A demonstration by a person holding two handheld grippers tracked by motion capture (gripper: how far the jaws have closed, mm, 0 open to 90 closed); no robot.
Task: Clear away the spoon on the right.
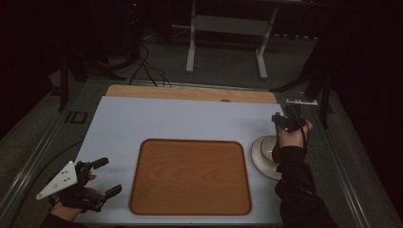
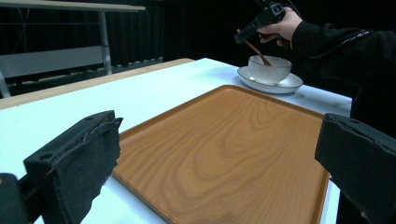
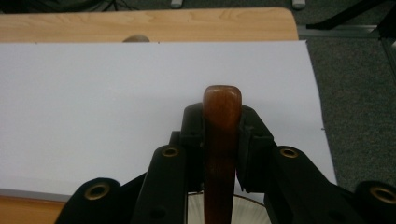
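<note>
White matte sheet (image 1: 166, 121) covers your table. Your right gripper (image 3: 222, 140) clamps a smooth wooden spoon handle (image 3: 221, 140) over the glazed bowl (image 2: 269, 69) at three o'clock of the round-cornered tray (image 1: 190, 176). Your left gripper (image 1: 102, 178) stands open at eight o'clock.

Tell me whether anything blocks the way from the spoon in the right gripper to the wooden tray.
Nothing visible does. The right gripper holds the spoon in the bowl; bare white table separates it from the empty tray.
</note>
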